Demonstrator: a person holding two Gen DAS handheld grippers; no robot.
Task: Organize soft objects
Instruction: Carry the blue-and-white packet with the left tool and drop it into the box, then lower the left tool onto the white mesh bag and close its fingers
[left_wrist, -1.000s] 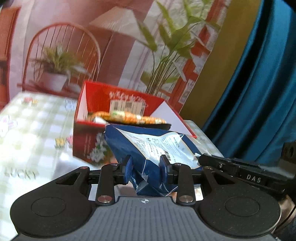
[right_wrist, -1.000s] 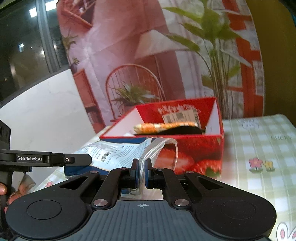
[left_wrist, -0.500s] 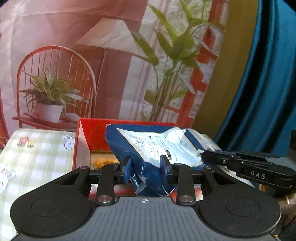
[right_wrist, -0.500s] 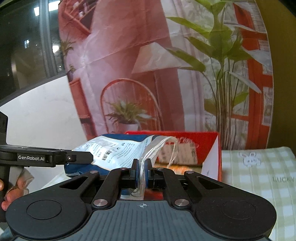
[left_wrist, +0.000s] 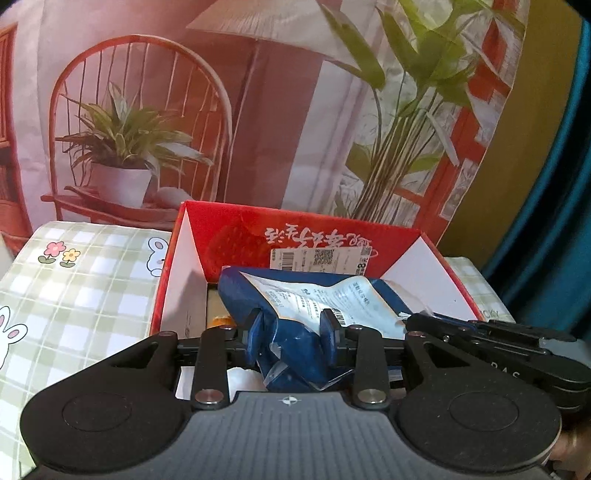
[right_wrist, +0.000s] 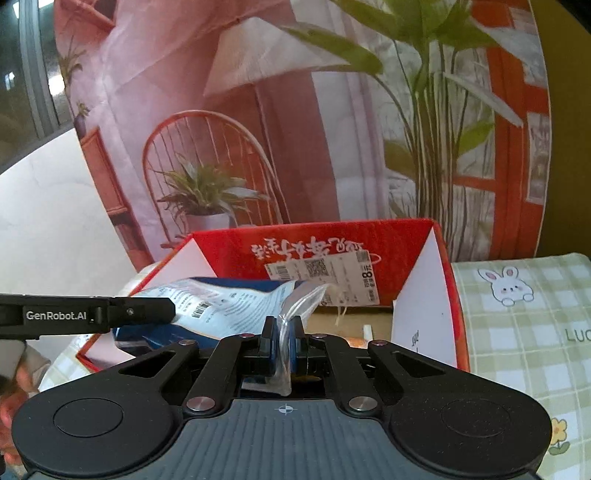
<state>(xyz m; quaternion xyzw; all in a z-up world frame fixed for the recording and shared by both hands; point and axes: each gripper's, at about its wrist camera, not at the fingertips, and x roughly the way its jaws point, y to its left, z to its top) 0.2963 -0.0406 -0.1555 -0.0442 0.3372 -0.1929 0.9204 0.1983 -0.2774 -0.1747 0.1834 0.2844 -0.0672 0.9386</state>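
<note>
left gripper (left_wrist: 291, 334): clenched on the crumpled blue end of the pouch; pads press its sides.
right gripper (right_wrist: 282, 338): clamped tight on the pouch's clear plastic edge, which sticks out between the pads.
pouch (left_wrist: 317, 299): dark blue with a white printed label and barcodes; held by both grippers, stretched between them, hanging over the open box and partly below its rim.
box (left_wrist: 236, 236): red carton, white inside walls, white script and a sticker with barcode and qr code on the far inner wall; sits on the cloth.
box contents: an orange item (left_wrist: 219, 322) and a pale pack show at the bottom, mostly hidden by the pouch; what they are i cannot tell.
cloth (left_wrist: 81, 295): green-and-white check with flowers and rabbits.
backdrop (left_wrist: 258, 110): printed scene of a chair, potted plant, lamp and tall leaves.
curtain (left_wrist: 554, 221): blue, at the right edge in the left view.
person: fingers (right_wrist: 14, 373) at the lower left edge of the right view.
</note>
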